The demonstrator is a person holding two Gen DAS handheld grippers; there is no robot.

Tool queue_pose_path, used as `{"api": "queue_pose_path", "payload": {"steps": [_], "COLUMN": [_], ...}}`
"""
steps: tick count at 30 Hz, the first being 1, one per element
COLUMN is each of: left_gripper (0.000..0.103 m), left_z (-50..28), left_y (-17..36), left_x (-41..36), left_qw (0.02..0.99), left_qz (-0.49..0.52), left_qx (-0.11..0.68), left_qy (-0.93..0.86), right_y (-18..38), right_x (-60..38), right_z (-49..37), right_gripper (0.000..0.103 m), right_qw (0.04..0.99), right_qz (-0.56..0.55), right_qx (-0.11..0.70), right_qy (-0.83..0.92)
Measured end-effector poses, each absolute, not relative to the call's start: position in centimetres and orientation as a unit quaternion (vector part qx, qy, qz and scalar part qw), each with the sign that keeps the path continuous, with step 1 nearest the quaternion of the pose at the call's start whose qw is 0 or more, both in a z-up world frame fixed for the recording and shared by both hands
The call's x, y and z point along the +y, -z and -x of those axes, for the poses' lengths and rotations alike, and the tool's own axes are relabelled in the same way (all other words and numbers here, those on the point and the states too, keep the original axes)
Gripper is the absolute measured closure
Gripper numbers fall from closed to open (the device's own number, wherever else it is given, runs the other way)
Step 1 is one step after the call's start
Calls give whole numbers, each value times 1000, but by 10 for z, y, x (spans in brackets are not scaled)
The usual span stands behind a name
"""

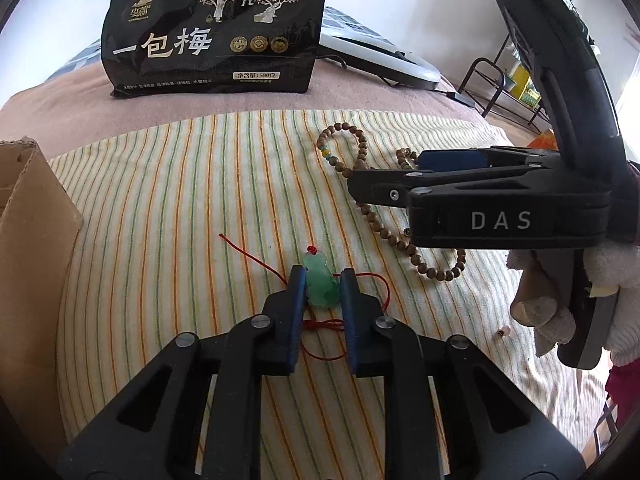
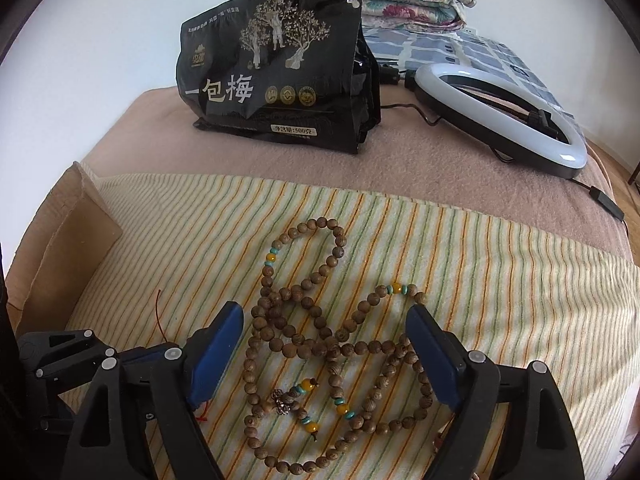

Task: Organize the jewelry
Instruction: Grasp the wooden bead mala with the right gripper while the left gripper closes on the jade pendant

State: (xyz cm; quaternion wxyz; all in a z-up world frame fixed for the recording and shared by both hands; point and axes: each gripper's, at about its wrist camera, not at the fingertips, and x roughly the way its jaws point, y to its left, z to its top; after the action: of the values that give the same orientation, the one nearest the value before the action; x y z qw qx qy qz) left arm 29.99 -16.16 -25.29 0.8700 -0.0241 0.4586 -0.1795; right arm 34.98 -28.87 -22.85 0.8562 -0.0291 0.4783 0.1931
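A green jade pendant [image 1: 319, 282] on a red cord [image 1: 256, 258] lies on the striped towel [image 1: 180, 200]. My left gripper [image 1: 322, 271] is shut on the pendant, one blue pad against each side. A long string of wooden beads [image 2: 320, 344] with yellow and turquoise spacers lies coiled on the towel to the right. My right gripper [image 2: 324, 310] hangs open over that coil, its pads standing wide on either side of it and apart from the beads. In the left wrist view the right gripper [image 1: 384, 174] reaches in from the right above the wooden beads [image 1: 360, 148].
An open cardboard box [image 1: 28, 240] stands at the towel's left edge. A black snack bag [image 1: 212, 32] stands behind on the pink blanket, with a ring light [image 2: 500, 116] and its cable to the right. A small loose bead [image 1: 502, 333] lies near the hand in a fleecy sleeve [image 1: 608, 272].
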Motion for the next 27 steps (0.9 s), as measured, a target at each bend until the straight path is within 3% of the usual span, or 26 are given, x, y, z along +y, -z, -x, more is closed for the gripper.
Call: {"api": "queue_pose_path", "payload": {"steps": [3,8,12,13,14,18,20,22,27], "left_gripper": [87,87,87,87,87,87,87,87,87], "left_z": [-294,-284,-276,-275,-274,-269,-269,-265,-254], "left_y": [251,249,247,247,246,244,243,240,225], "left_x": [-158,-150,-146,-145,-145,-143,-144,-145,-146], "left_qw": [872,872,872,872,872,871,870,870,875], "left_qz": [23,29,33,35,36,40,41,40,39], "left_qx": [459,462,461,461,461,461,462,461,450], "left_qy": [168,161,161,162,163,163,165,168,174], "right_y": [229,239,241,239,238,234,231,230,221], "right_x": [-286,-274,-266,-266,-265,-264,-265,-269,-277], "right_z": [-349,-348,-346,-345,-345,-340,-336,-332,-323], "right_gripper": [16,5,9,15,32,60,81,91,92], "right_qw": [852,842,844,845,844,840,841,841,846], "right_qz": [35,91,112,112,109,92,83,72,43], "right_qx": [482,497,494,492,492,497,497,499,495], "right_qy": [-199,-191,-177,-178,-185,-198,-196,-195,-191]}}
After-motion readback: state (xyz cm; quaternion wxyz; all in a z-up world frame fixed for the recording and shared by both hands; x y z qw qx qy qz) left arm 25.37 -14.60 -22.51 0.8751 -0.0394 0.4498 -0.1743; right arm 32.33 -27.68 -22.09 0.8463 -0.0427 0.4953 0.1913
